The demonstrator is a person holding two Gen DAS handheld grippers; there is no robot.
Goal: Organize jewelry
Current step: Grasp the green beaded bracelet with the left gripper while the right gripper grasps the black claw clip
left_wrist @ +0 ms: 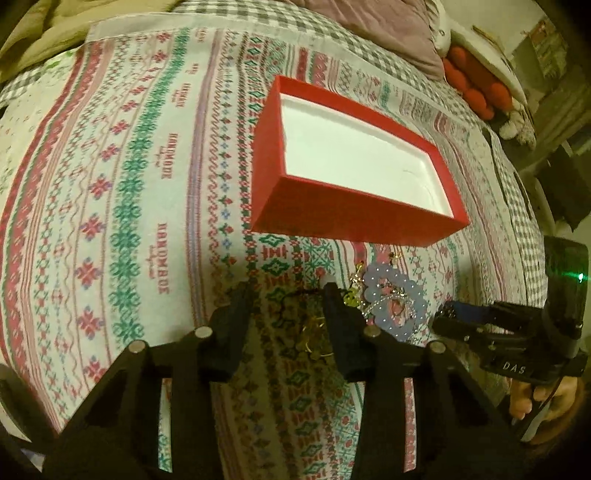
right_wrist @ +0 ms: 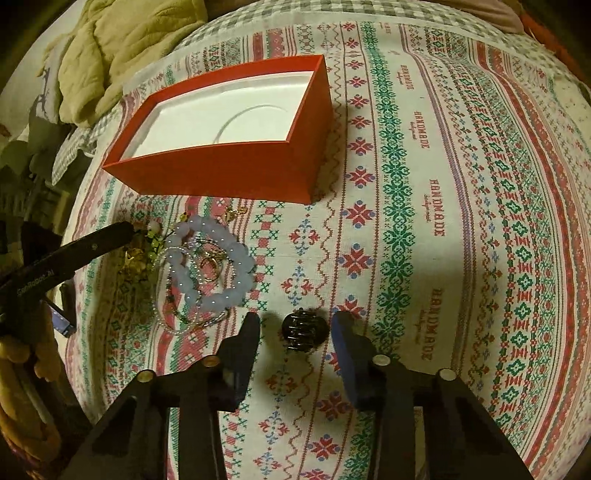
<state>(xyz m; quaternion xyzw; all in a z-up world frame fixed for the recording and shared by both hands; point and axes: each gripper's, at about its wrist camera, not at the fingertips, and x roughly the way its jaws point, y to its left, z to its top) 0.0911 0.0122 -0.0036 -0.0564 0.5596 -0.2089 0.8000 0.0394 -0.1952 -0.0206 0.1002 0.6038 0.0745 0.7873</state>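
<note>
A red box (left_wrist: 343, 218) with a white lining stands open on the patterned cloth; it also shows in the right wrist view (right_wrist: 236, 173). A pale lilac bead bracelet (left_wrist: 410, 291) (right_wrist: 221, 258) lies in front of it amid gold chains (left_wrist: 314, 343) (right_wrist: 140, 258) and thin clear-bead strands. My left gripper (left_wrist: 290, 291) is open, its fingers straddling the gold chains. My right gripper (right_wrist: 295, 321) is open around a small dark hair claw (right_wrist: 304, 328) on the cloth. The left gripper's finger (right_wrist: 107, 236) reaches into the jewelry pile in the right wrist view.
The patterned tablecloth (right_wrist: 443, 221) covers a bed with grey checked sheet (left_wrist: 524, 229). A beige blanket (right_wrist: 122, 48) lies far left, a mauve pillow (left_wrist: 388, 33) and red-white plush (left_wrist: 480, 92) at the back. The right gripper's body (left_wrist: 517, 332) is at right.
</note>
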